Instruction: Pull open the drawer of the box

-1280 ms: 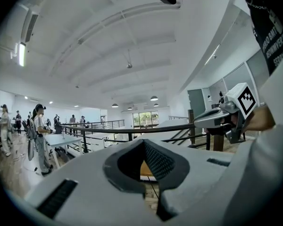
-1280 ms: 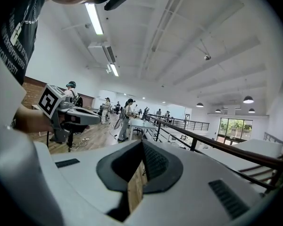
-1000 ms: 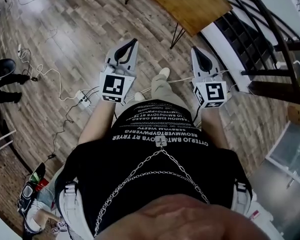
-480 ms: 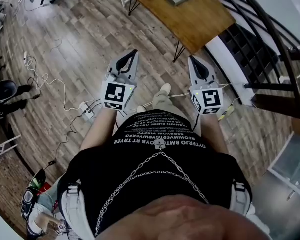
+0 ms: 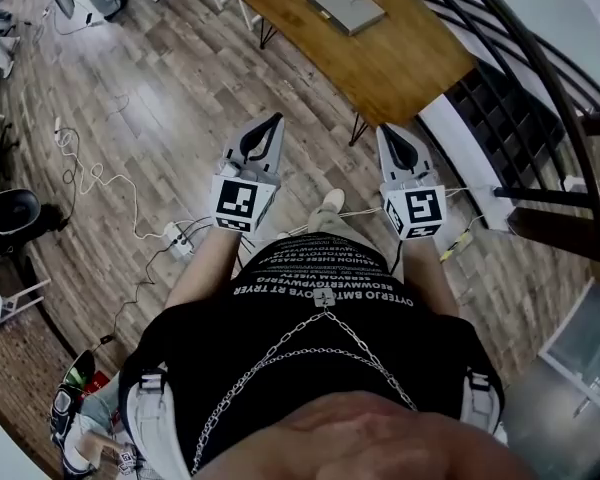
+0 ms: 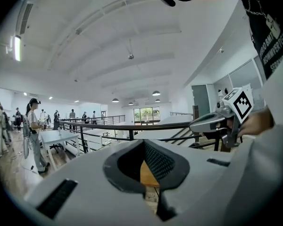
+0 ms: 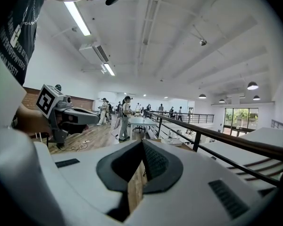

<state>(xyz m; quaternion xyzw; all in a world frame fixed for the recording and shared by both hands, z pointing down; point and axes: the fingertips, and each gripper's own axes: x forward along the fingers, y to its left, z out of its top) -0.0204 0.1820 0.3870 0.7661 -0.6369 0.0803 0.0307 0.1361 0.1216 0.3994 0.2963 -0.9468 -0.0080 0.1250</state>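
A flat grey box (image 5: 345, 5) lies on a wooden table (image 5: 380, 63) at the top of the head view; no drawer can be made out from here. Both grippers are held out in front of the person, short of the table's near edge and over the wood floor. My left gripper (image 5: 274, 120) is shut and empty, and so is my right gripper (image 5: 388, 130). In the left gripper view the shut jaws (image 6: 144, 143) frame a strip of the tabletop (image 6: 148, 175), with the right gripper (image 6: 217, 121) alongside. The right gripper view shows its jaws (image 7: 142, 142) shut as well.
A black railing (image 5: 540, 78) and stairs run along the right. Cables and a power strip (image 5: 175, 236) lie on the floor to the left. The person's shoe (image 5: 328, 200) is between the grippers. Other people (image 6: 35, 131) stand near white tables further off.
Both grippers have moved forward towards the wooden table together with the person. The table and the grey box have come further into the head view. Both jaws stayed shut.
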